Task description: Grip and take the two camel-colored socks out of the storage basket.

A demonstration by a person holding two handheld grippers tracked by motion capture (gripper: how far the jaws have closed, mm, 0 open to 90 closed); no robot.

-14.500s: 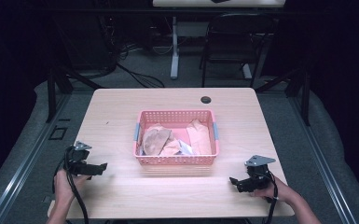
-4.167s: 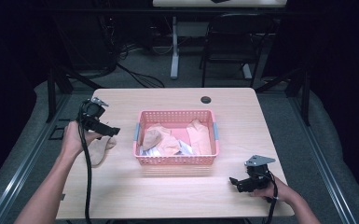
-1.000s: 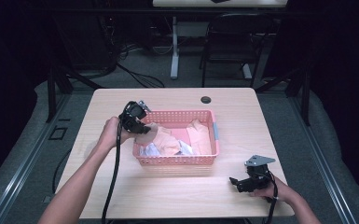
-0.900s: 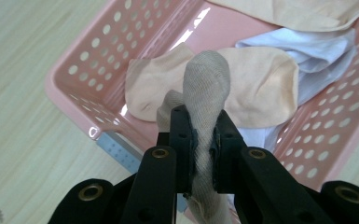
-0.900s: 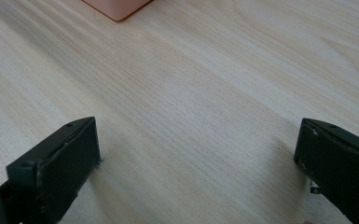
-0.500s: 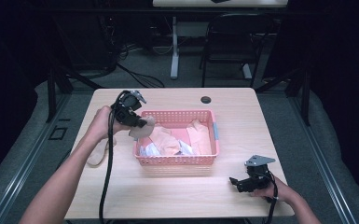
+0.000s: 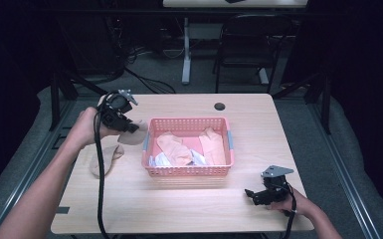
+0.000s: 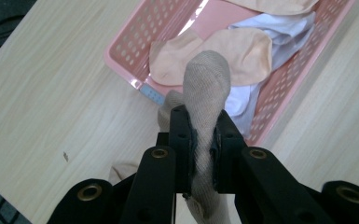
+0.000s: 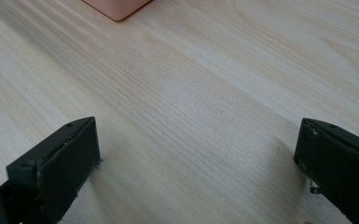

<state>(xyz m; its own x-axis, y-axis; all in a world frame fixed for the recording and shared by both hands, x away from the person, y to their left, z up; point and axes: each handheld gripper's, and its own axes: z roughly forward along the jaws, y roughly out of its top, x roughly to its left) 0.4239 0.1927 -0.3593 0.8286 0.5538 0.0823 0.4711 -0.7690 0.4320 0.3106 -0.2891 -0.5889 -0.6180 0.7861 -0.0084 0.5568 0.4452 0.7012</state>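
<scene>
- My left gripper (image 8: pixel 200 140) pinches a beige sock (image 8: pixel 205 88) mid-length, lifted just left of the pink basket (image 7: pixel 188 171), so it hangs clear of the rim.
- Another beige sock (image 7: pixel 104 158) lies on the table (image 7: pixel 179 209) below, likely a sorting pile.
- My right gripper (image 9: pixel 196 163) rests spread and empty near the table's front edge, out of the way.

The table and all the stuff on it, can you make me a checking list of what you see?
Surface: wooden table, bare near the front.
Job's things: pink basket holding peach socks and white cloth; one beige sock lying left of the basket.
Clutter: small black round thing near the far edge.
Grippers: left hand-held gripper shut on a tan sock; right hand-held gripper open over bare wood.
Cables: black cable trailing from the left gripper.
Surroundings: dark room, chair, floor cables.
</scene>
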